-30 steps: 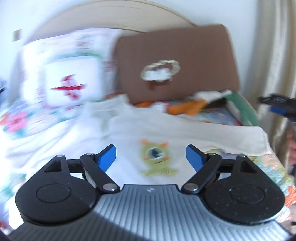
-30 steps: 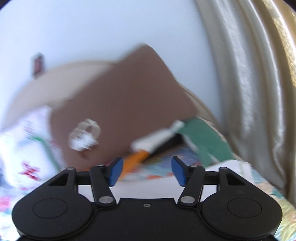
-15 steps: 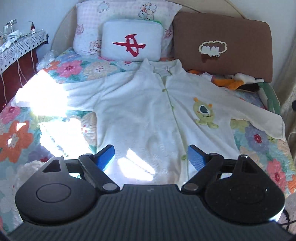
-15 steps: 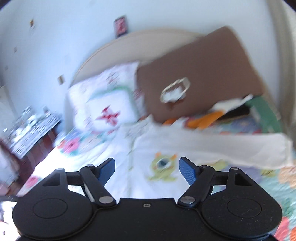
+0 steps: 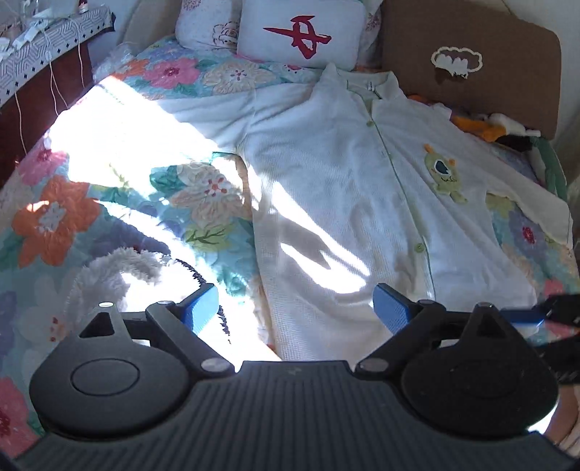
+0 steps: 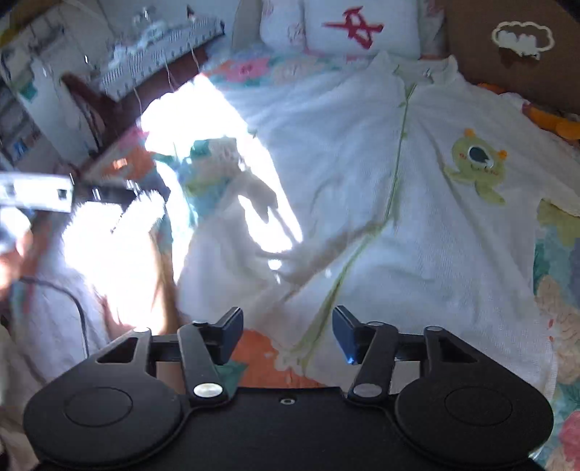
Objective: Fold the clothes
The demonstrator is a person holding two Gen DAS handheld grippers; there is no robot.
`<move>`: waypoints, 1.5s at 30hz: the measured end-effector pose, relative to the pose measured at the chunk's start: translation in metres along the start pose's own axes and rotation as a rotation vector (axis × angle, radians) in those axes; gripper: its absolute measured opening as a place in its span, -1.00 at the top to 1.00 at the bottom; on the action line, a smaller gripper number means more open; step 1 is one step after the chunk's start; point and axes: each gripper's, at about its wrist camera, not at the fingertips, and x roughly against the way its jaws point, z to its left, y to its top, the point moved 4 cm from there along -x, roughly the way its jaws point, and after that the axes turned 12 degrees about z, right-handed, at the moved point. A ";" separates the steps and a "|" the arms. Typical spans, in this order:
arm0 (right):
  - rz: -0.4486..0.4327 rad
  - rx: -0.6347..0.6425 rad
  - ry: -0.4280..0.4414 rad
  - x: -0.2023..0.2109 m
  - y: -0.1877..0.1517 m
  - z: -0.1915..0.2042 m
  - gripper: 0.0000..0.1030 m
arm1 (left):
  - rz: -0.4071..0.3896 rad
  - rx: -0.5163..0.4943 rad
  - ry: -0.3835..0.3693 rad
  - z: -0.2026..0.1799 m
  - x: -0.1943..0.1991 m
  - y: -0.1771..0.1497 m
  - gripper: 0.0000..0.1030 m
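Jaws of the left gripper (image 5: 295, 308) open wide; right gripper (image 6: 288, 335) jaws are closing, empty, above a white pajama top (image 6: 362, 181) spread flat on a floral bed (image 5: 108, 217).

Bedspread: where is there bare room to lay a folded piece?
Bare floral bedspread lies left of the white cardigan, between it and the side table. A narrower strip shows under the cardigan's right sleeve. The head end is crowded: pillows, brown cushion, piled clothes.

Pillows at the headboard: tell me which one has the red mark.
The small white pillow in the middle; the floral pillow sits behind it, and the brown cushion beside it bears a white cloud.
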 end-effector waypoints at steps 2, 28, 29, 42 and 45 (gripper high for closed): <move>0.055 -0.048 0.029 -0.029 -0.002 -0.002 0.06 | -0.010 0.042 -0.031 0.002 -0.008 0.004 -0.80; 0.250 -0.204 -0.132 -0.065 -0.015 -0.059 0.83 | 0.092 -0.016 -0.008 0.004 -0.061 0.008 -0.80; 0.238 -0.186 -0.142 -0.064 -0.012 -0.055 0.80 | 0.089 -0.032 0.002 0.001 -0.060 0.007 -0.80; -0.113 -0.367 -0.216 0.047 -0.030 -0.057 -0.14 | 0.031 -0.249 0.069 -0.068 -0.029 -0.014 -0.80; -0.161 -0.407 -0.268 0.066 -0.033 -0.056 -0.32 | 0.019 -0.281 0.063 -0.085 -0.021 -0.015 -0.82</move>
